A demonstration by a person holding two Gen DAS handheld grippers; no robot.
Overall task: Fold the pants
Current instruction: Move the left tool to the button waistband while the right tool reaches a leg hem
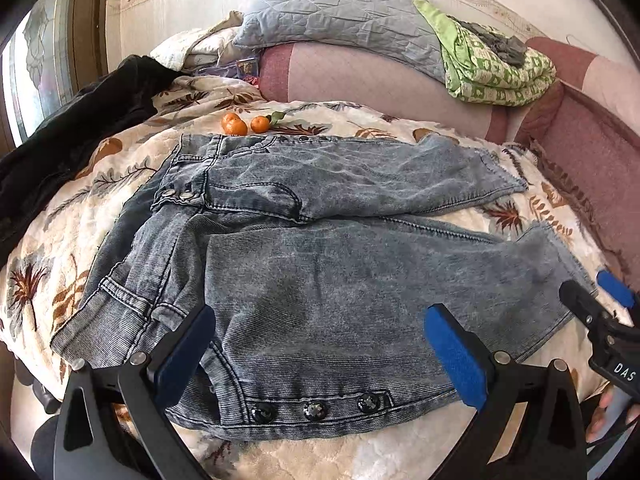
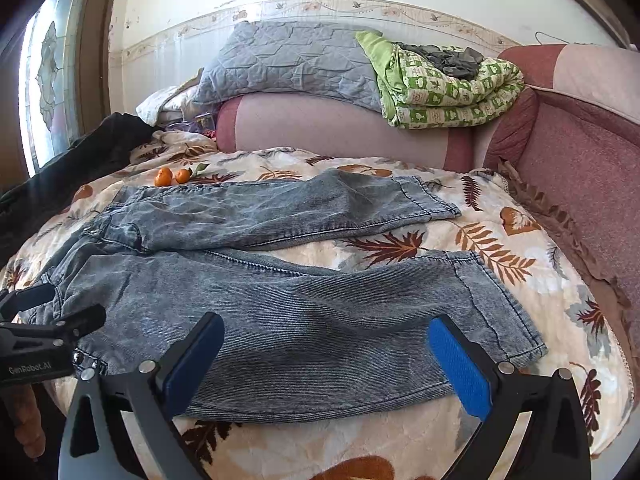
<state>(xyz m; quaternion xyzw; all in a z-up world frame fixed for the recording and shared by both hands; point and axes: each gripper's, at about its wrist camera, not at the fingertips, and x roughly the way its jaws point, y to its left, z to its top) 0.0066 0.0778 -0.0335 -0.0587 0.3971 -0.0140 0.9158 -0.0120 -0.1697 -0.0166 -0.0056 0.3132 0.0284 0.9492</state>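
Observation:
Faded blue denim pants (image 1: 320, 248) lie spread flat on a leaf-print blanket (image 1: 64, 216), waist to the left, both legs reaching right. My left gripper (image 1: 320, 320) is open above the near leg's hip, by the side buttons (image 1: 316, 410). My right gripper (image 2: 326, 332) is open and empty above the lower part of the near leg (image 2: 320, 320), close to its hem (image 2: 504, 308). The far leg (image 2: 280, 208) lies apart behind. Each gripper shows at the edge of the other's view, the right one (image 1: 596, 300) and the left one (image 2: 52, 320).
Two tangerines (image 1: 244, 124) sit on the blanket just beyond the waistband. Dark clothing (image 1: 80, 120) lies at the left. A pink sofa back (image 2: 340, 124) carries a grey quilt (image 2: 288, 60) and a green folded blanket (image 2: 444, 88). The sofa arm (image 2: 580, 168) bounds the right.

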